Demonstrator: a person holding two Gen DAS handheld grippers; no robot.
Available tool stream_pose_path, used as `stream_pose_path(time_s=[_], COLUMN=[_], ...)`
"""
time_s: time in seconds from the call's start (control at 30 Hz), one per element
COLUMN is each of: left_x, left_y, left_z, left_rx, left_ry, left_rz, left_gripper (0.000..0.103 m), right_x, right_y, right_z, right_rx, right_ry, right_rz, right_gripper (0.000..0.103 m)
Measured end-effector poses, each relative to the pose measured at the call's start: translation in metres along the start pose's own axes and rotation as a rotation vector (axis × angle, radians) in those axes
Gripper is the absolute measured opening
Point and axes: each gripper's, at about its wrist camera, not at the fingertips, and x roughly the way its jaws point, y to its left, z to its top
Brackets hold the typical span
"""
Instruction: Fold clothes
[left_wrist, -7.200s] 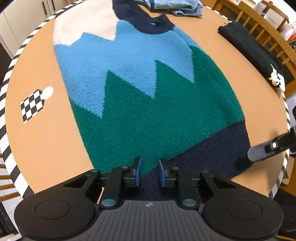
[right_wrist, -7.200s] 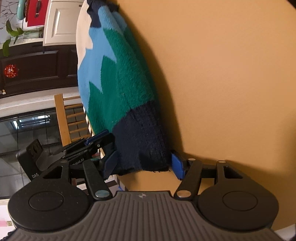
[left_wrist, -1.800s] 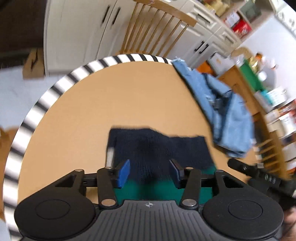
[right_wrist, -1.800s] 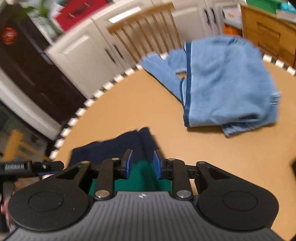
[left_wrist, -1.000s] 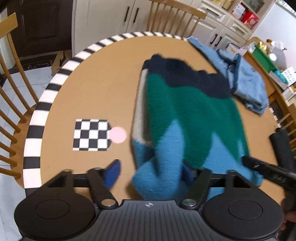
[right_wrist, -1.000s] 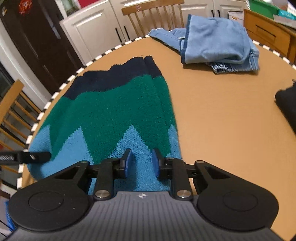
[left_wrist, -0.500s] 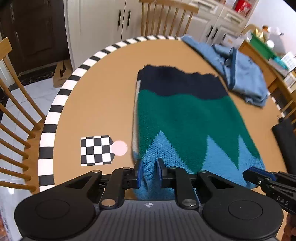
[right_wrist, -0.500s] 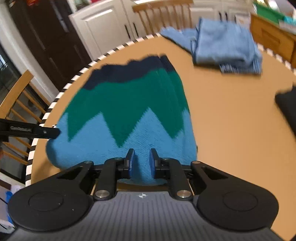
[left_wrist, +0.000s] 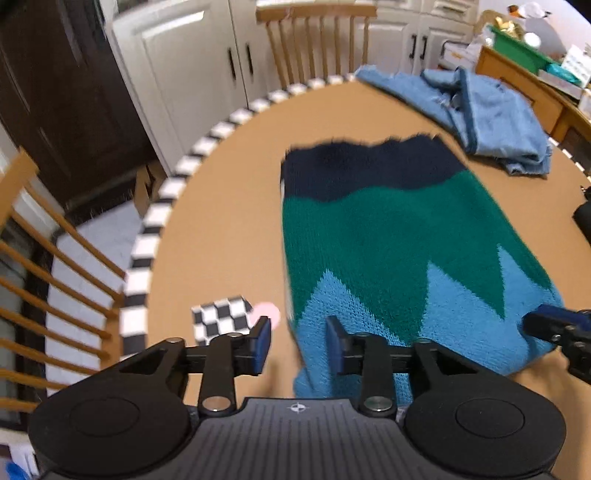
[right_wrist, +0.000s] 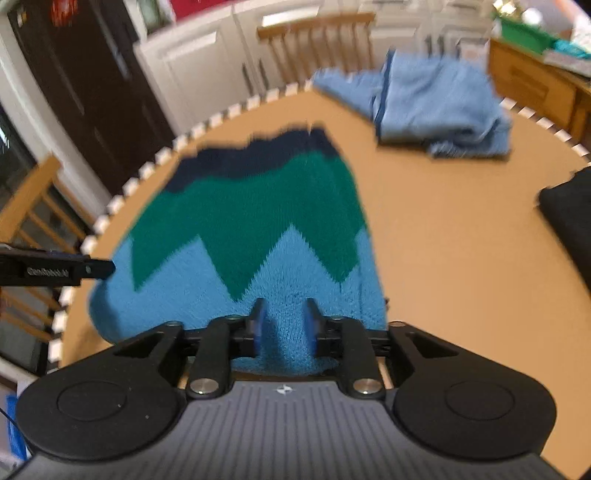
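Observation:
The knit sweater (left_wrist: 391, 251), with navy, green and light blue zigzags, lies folded in half on the round tan table (left_wrist: 221, 229), its fold edge nearest me. It also shows in the right wrist view (right_wrist: 251, 221). My left gripper (left_wrist: 297, 343) is open at the sweater's near left corner, with the cloth's edge beside its right finger. My right gripper (right_wrist: 283, 325) has its jaws slightly apart over the light blue fold edge; the cloth lies between them.
A crumpled light blue garment (left_wrist: 476, 110) lies at the far right of the table. A black item (right_wrist: 569, 218) sits at the right edge. A checkered marker (left_wrist: 221, 317) with a pink dot lies near my left gripper. Wooden chairs (left_wrist: 317, 40) surround the table.
My left gripper has opened and let go of the sweater's fold edge. My right gripper's jaws have widened a little. Both views have pulled back slightly.

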Motion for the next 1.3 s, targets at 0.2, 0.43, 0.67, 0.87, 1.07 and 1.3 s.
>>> stream_pose_path(time_s=[0.2, 0.43, 0.67, 0.87, 1.07, 1.3], left_x=[-0.041, -0.039, 0.005, 0.044, 0.074, 0.101], left_y=[-0.016, -0.037, -0.028, -0.009, -0.003, -0.009], left_z=[0.001, 0.030, 0.068, 0.084, 0.100, 0.141], left_rx=[0.138, 0.405, 0.672, 0.906, 1.050, 1.031], left_ry=[-0.059, -0.109, -0.170, -0.197, -0.209, -0.220], left_rz=[0.034, -0.027, -0.074, -0.217, -0.310, -0.402], left_gripper=[0.061, 0.069, 0.076, 0.077, 0.078, 0.082], right_x=[-0.049, -0.076, -0.077, -0.052, -0.041, -0.037], right_y=[-0.005, -0.017, 0.017, 0.045, 0.073, 0.076], right_z=[-0.028, -0.057, -0.071, -0.089, -0.104, -0.114], right_rx=[0.023, 0.261, 0.395, 0.743, 0.909, 1.124], right_ry=[-0.025, -0.042, -0.112, -0.180, -0.221, -0.324], right_rz=[-0.012, -0.057, -0.216, -0.191, -0.220, -0.151], right_gripper=[0.046, 0.047, 0.063, 0.063, 0.063, 0.063])
